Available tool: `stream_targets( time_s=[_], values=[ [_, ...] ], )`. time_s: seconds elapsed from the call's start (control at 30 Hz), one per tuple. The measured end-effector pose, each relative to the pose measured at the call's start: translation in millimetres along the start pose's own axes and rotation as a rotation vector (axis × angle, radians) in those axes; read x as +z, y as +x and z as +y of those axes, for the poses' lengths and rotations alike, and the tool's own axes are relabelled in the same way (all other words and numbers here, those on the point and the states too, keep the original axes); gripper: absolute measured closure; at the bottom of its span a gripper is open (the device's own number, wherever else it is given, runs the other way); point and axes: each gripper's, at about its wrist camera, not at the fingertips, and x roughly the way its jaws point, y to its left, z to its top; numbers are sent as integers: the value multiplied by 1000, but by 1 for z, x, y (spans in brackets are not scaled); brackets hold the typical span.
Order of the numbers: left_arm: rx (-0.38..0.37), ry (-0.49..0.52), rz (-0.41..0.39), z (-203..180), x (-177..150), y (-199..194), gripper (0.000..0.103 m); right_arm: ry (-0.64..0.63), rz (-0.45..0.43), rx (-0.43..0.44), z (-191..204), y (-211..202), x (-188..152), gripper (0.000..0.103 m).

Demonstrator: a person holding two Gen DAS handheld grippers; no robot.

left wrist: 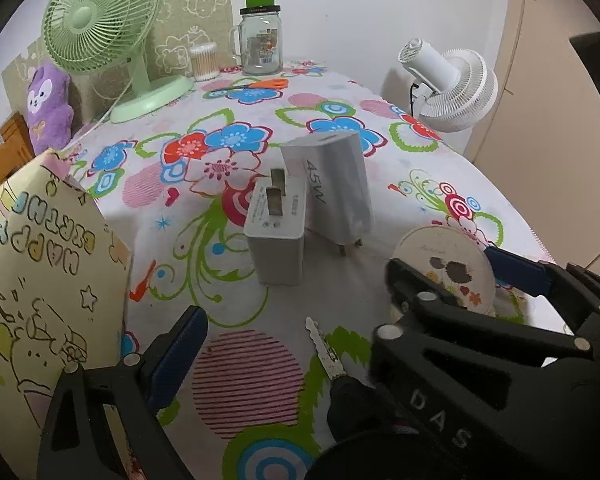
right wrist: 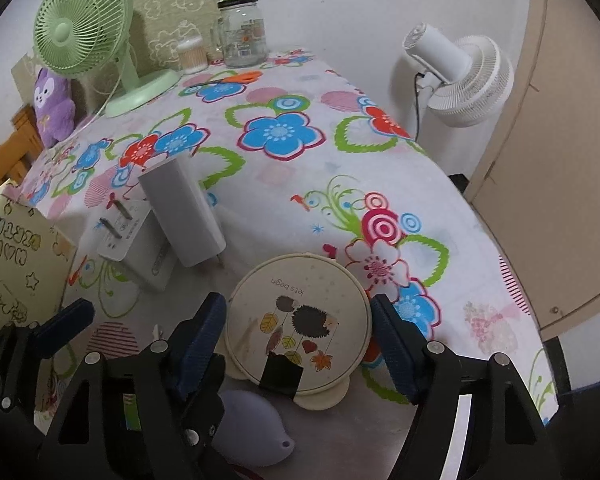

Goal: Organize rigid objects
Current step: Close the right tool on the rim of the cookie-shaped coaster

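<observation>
The right wrist view shows the right gripper (right wrist: 300, 340) straddling the round mirror (right wrist: 298, 322) at lower centre of the desk (right wrist: 260, 168); its blue pads flank the rim, though whether they press on it I cannot tell. Only this view shows the grey egg-shaped object (right wrist: 252, 436) at the bottom edge. The left wrist view alone shows the key (left wrist: 326, 354) lying at lower centre, between the spread, empty fingers of the left gripper (left wrist: 348, 288). Both views show two white chargers (left wrist: 312, 204) touching mid-frame, and the yellow gift bag (left wrist: 40, 264) at left.
</observation>
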Motion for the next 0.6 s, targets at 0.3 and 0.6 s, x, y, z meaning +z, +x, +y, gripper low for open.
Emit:
stream_targets(
  time_s=[0.3,0.6],
  values=[
    [27,-16,-3,3,8,3,4,100,18,32,-25,1,11,74],
    [41,75,1,-6,-3,-6,4,82,35,51,-18,0,9,44]
  ],
)
